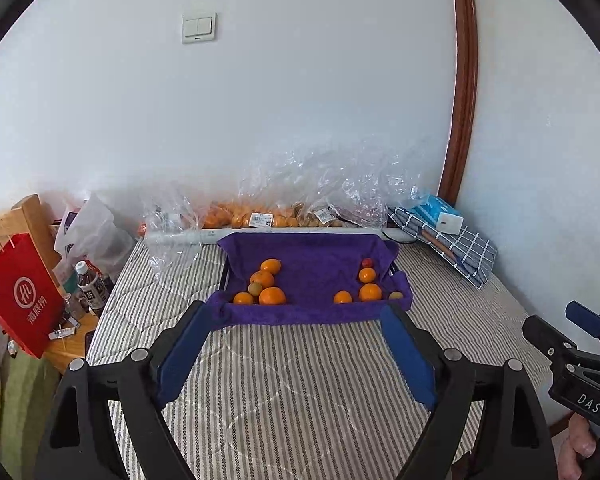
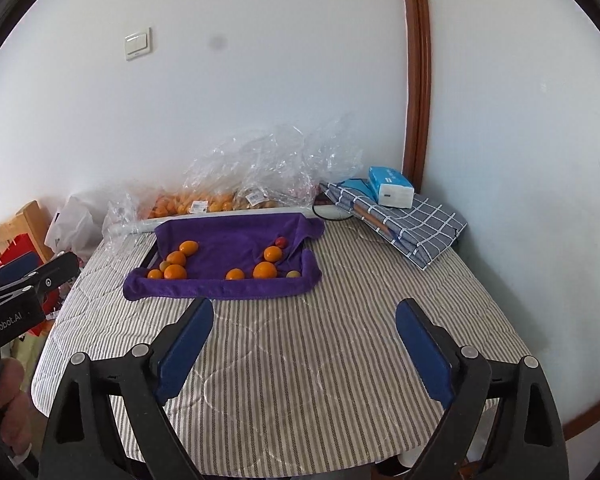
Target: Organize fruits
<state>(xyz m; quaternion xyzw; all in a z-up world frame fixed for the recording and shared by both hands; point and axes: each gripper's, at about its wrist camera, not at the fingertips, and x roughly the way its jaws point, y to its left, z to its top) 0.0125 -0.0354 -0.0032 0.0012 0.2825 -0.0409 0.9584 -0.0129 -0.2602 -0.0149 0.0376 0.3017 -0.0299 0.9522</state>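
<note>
With both the left gripper (image 1: 296, 344) and right gripper (image 2: 304, 340) spread wide and empty, short of the purple-towel tray (image 1: 300, 314), approach low over its front edge; oranges (image 1: 272, 295) sit loose inside, so close gently.

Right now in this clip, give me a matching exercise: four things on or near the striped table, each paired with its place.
Things:
1. small red fruit
2. tissue pack
3. red paper bag
4. bagged oranges

Places:
A. on the folded checked cloth
B. against the wall, behind the purple towel
C. off the table's left edge
D. far right corner of the towel-lined tray

Pairs: 1-D, 2-A, 3-C, 4-B
</note>
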